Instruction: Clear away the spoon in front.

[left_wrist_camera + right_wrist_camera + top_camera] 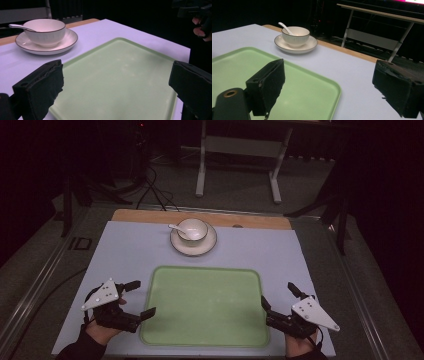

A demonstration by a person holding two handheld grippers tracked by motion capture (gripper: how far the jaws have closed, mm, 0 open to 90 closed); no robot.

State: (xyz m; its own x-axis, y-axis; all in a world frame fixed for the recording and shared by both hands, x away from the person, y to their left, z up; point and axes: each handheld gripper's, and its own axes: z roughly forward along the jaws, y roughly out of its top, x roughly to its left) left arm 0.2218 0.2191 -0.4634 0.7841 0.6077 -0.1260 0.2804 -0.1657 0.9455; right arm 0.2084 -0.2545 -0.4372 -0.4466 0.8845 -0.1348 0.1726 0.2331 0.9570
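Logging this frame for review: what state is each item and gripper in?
Left gripper: open, holding nothing.
Right gripper: open, holding nothing.
Green tray: flat, empty.
Bowl: upright on the plate.
Spoon: resting in the bowl.
Plate: beyond the tray.

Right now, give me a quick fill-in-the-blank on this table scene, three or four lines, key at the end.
1. The white bowl sits on a white ____.
2. The spoon rests inside the ____.
3. The green tray lies between the left gripper and the ____ gripper.
4. Both grippers have their fingers ____, holding nothing.

Missing words: saucer; bowl; right; open
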